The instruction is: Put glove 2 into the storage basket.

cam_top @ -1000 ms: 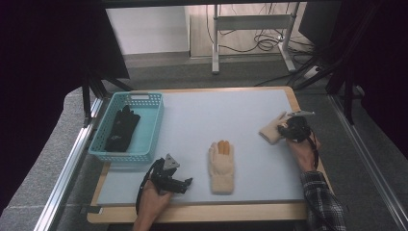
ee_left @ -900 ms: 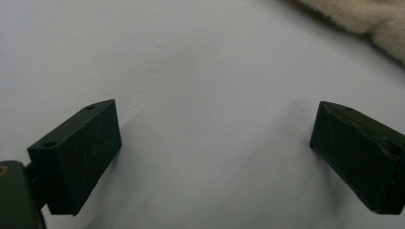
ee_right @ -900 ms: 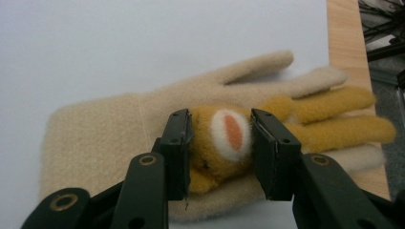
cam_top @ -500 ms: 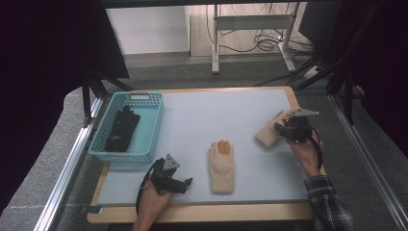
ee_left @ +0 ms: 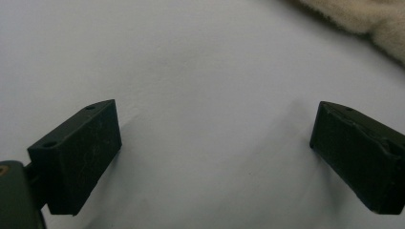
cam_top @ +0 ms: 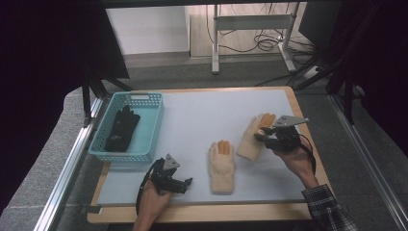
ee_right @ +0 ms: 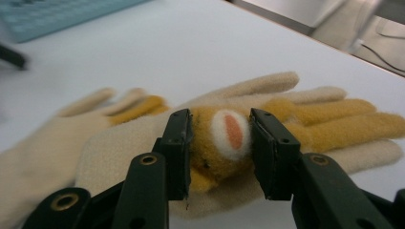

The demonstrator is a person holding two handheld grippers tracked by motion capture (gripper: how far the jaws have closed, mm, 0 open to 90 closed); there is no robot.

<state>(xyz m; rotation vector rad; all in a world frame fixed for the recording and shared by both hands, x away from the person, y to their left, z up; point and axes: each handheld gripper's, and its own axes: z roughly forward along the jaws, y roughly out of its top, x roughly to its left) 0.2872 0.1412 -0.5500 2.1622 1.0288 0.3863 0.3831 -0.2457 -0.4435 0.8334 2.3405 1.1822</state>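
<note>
A cream glove with orange fingers (cam_top: 222, 163) lies flat at the table's front middle. A second, matching glove (cam_top: 248, 144) hangs partly lifted just right of it, with my right gripper (cam_top: 260, 136) shut on a bunched fold of its orange fabric. In the right gripper view that fold (ee_right: 224, 133) is pinched between the black pads, and the other glove (ee_right: 57, 133) lies blurred at the left. My left gripper (cam_top: 188, 182) rests low on the white mat left of the flat glove. Its jaws (ee_left: 215, 148) stand wide open with nothing between them; a glove edge (ee_left: 363, 16) shows at the upper right.
A teal basket (cam_top: 144, 103) stands at the table's left with a black glove (cam_top: 121, 129) inside. The wooden table edge (cam_top: 308, 120) runs close behind my right hand. White mat (cam_top: 202, 115) stretches between basket and gloves.
My right gripper has carried the held glove leftward and a little up, from near the right edge toward the flat glove. The left gripper has stayed in place.
</note>
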